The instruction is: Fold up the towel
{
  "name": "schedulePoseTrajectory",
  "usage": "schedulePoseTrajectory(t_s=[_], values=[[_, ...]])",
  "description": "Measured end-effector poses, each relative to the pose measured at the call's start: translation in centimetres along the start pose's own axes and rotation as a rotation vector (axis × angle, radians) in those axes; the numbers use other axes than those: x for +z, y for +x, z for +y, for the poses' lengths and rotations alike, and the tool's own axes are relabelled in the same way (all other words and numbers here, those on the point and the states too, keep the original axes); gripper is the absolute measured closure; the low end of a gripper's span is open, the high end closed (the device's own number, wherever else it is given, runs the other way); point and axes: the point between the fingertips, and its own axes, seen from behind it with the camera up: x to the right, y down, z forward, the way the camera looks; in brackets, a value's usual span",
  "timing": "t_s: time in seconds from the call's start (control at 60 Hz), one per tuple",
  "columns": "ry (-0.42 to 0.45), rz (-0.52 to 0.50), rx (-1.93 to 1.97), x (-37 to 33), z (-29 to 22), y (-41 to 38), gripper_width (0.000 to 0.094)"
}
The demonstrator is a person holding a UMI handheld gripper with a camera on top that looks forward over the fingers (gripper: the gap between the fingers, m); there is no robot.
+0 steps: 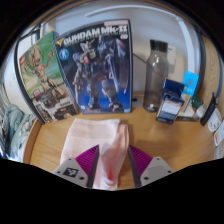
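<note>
A pale pink towel [103, 140] lies on the wooden table [180, 140], just ahead of my fingers. A bunched fold of it runs down between the two purple pads [87, 160] and hangs there. My gripper [112, 168] is shut on this fold, with both pads pressing the cloth from the sides. The rest of the towel spreads flat beyond the fingertips, toward the boxes at the back.
A Gundam model box [97, 68] stands upright at the back, with a green model box [42, 78] leaning beside it. A dark bottle [155, 75] and a blue-and-white object [176, 100] stand behind the towel toward the table's far side.
</note>
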Motion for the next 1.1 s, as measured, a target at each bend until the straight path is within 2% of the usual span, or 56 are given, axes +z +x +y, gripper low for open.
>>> schedulePoseTrajectory(t_s=[0.017,0.117,0.25,0.4,0.65,0.883,1.1], values=[[0.014,-0.004,0.000,-0.4,-0.4,0.1,0.0329],[0.068,-0.060,-0.029,-3.2,-2.7,-0.2,0.0194],[0.128,-0.158,-0.089,-9.2,-5.2,-1.5,0.0136],[0.173,-0.197,-0.139,-17.0,-6.3,-1.7,0.0118],[0.224,-0.154,-0.204,-25.7,-3.5,-0.5,0.0118],[0.260,-0.108,-0.199,-31.4,1.2,0.1,0.0116],[0.251,-0.098,-0.197,-35.3,6.0,0.4,0.0118]])
